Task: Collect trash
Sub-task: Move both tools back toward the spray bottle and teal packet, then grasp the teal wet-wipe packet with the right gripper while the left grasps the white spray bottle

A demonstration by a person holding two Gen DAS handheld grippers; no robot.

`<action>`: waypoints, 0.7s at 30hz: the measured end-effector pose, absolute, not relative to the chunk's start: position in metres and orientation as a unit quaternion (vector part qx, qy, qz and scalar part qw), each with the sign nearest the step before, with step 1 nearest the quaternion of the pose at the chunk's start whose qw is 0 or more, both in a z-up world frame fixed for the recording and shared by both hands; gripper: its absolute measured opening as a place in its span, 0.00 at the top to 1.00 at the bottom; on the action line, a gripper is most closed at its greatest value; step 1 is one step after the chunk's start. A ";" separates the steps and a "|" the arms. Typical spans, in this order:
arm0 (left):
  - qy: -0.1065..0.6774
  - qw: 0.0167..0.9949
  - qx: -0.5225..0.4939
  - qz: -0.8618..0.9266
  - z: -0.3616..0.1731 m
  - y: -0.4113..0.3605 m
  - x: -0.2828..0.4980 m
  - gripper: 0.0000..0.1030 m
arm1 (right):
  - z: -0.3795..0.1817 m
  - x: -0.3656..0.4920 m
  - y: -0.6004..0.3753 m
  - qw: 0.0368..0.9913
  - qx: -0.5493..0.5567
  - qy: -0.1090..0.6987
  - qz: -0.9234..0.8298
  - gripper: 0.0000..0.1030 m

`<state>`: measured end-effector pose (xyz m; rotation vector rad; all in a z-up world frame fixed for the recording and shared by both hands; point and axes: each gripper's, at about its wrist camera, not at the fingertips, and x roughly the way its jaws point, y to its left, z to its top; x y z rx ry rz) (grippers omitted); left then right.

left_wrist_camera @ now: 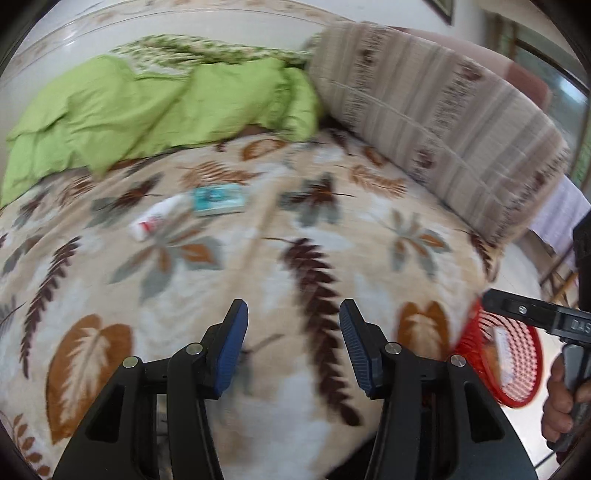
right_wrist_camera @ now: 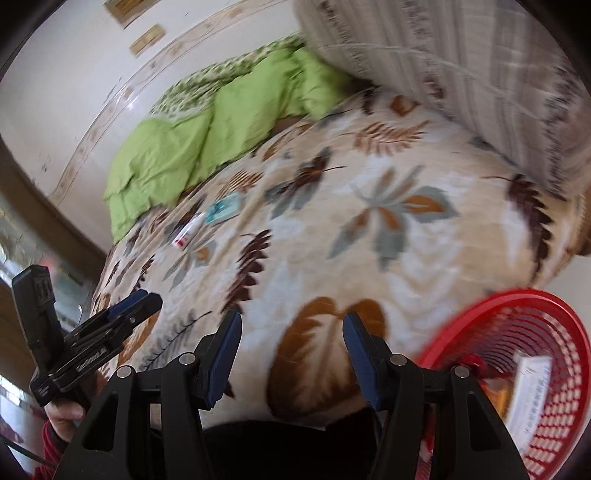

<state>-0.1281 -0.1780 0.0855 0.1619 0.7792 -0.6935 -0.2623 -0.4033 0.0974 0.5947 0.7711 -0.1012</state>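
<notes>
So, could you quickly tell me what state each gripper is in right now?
Left gripper: open, holding nothing.
Right gripper: open, holding nothing.

A wide bed fills the room, covered by a cream fleece blanket printed with brown, orange and grey-blue leaves [left_wrist_camera: 280, 236]. At its head lie rumpled lime-green cotton pillows [left_wrist_camera: 155, 110] in front of a green-and-white floral cloth [left_wrist_camera: 207, 48]. A thick folded beige quilt with brown stripes [left_wrist_camera: 436, 122] rests along one side. Behind stands a glossy white wall with a pale decorative border [left_wrist_camera: 74, 33]. A glazed window [left_wrist_camera: 550, 77] admits daylight.
</notes>
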 end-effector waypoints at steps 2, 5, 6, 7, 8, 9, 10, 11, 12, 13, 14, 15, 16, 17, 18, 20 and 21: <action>0.375 0.871 0.066 -0.309 0.080 -0.163 -0.110 0.51 | 0.097 -0.239 -0.392 0.883 0.274 0.379 -0.034 0.41; 0.379 0.880 0.046 -0.281 0.068 -0.142 -0.084 0.51 | 0.099 -0.196 -0.378 0.885 0.251 0.391 -0.016 0.41; 0.377 0.884 0.041 -0.273 0.065 -0.136 -0.076 0.51 | 0.099 -0.182 -0.375 0.885 0.249 0.392 -0.009 0.41; 0.372 0.890 0.038 -0.260 0.060 -0.129 -0.067 0.51 | 0.100 -0.164 -0.372 0.886 0.247 0.393 -0.001 0.41; 0.369 0.894 0.040 -0.252 0.057 -0.126 -0.062 0.51 | 0.100 -0.149 -0.371 0.886 0.244 0.396 0.006 0.41; 0.369 0.897 0.045 -0.240 0.054 -0.123 -0.055 0.51 | 0.099 -0.128 -0.368 0.884 0.238 0.402 0.014 0.41; 0.371 0.899 0.050 -0.229 0.052 -0.120 -0.047 0.51 | 0.097 -0.107 -0.367 0.883 0.234 0.407 0.015 0.41; 0.371 0.900 0.045 -0.223 0.052 -0.117 -0.041 0.51 | 0.096 -0.090 -0.367 0.882 0.231 0.410 0.015 0.41; 0.373 0.900 0.033 -0.221 0.053 -0.113 -0.034 0.51 | 0.094 -0.068 -0.365 0.881 0.225 0.416 0.018 0.41; 0.374 0.900 0.025 -0.221 0.053 -0.110 -0.028 0.51 | 0.092 -0.047 -0.364 0.879 0.221 0.421 0.018 0.41; 0.374 0.901 0.022 -0.219 0.053 -0.109 -0.025 0.51 | 0.090 -0.027 -0.363 0.878 0.220 0.424 0.015 0.41; 0.375 0.902 0.021 -0.214 0.052 -0.106 -0.020 0.51 | 0.088 -0.002 -0.362 0.878 0.217 0.427 0.013 0.41; 0.378 0.901 0.017 -0.210 0.052 -0.104 -0.016 0.51 | 0.087 0.012 -0.361 0.877 0.213 0.430 0.015 0.41; 0.380 0.900 0.012 -0.210 0.052 -0.102 -0.013 0.51 | 0.084 0.034 -0.361 0.877 0.210 0.431 0.015 0.41; 0.383 0.900 0.006 -0.210 0.052 -0.100 -0.011 0.51 | 0.082 0.050 -0.362 0.878 0.212 0.428 0.009 0.41; 0.385 0.899 -0.003 -0.207 0.051 -0.097 -0.007 0.51 | 0.075 0.082 -0.361 0.877 0.202 0.435 0.005 0.41; 0.388 0.898 -0.004 -0.206 0.051 -0.097 -0.006 0.51 | 0.071 0.096 -0.361 0.875 0.198 0.443 0.005 0.41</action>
